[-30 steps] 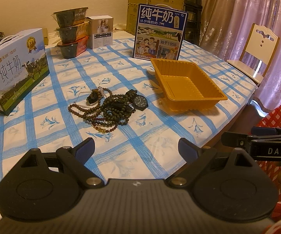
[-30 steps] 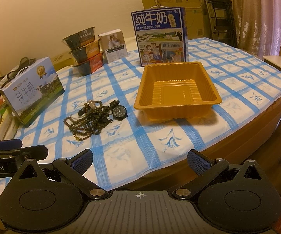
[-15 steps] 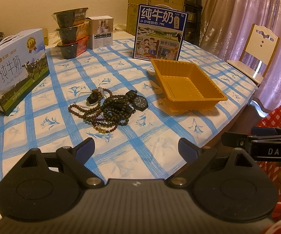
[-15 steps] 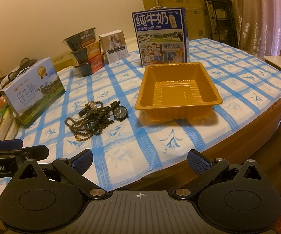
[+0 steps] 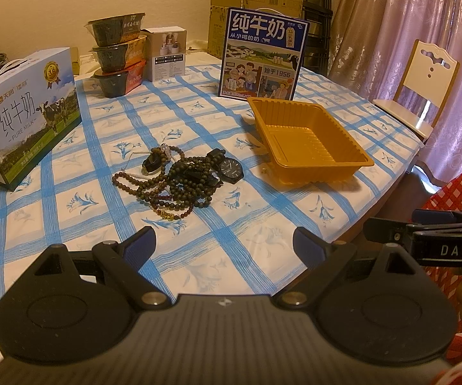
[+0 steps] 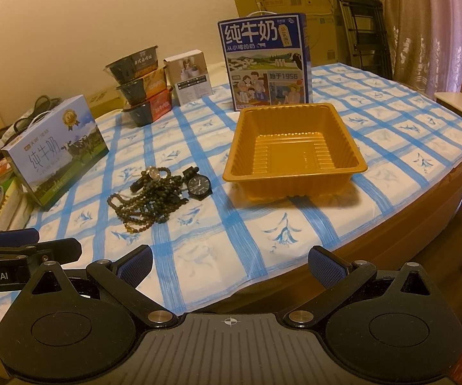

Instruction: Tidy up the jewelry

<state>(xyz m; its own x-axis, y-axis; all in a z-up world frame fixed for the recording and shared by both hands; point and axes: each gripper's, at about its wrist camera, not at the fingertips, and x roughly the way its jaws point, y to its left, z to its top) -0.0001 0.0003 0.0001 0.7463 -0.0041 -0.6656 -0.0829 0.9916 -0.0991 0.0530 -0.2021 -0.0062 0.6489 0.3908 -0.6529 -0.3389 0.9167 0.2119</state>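
The jewelry lay in one tangled heap (image 5: 179, 181) near the middle of the table, just to the left of the orange tray (image 5: 311, 141) where I judged it was meant to go. Most of it was strands of small round beads (image 6: 147, 200), dark brown and matte, looped over one another; a reddish strand with a gold charm (image 5: 171, 213) trailed from the near edge. A black wristwatch (image 6: 199, 185) with a round dark face sat at the heap's right side, touching the beads and closest to the tray. Something silvery and round (image 6: 152, 172) rested at the far side; I could not tell what it was.

The tray was thin moulded plastic, rectangular, with ribbed sloping walls, a stepped floor, and nothing in it. It stood apart from the heap, an easy short carry.

My left gripper (image 5: 224, 243) hovered above the near tablecloth (image 5: 256, 234), fingers spread wide and holding nothing, aimed at the beads. My right gripper (image 6: 229, 264) hung over the table's edge, equally wide and bare, facing the tray. Their blue pads (image 6: 325, 268) looked textured, which I thought would help on slippery beads.

Behind stood two printed cardboard milk cartons (image 5: 263, 57), a stack of food bowls (image 5: 117, 54) and a small white box (image 5: 168, 53).
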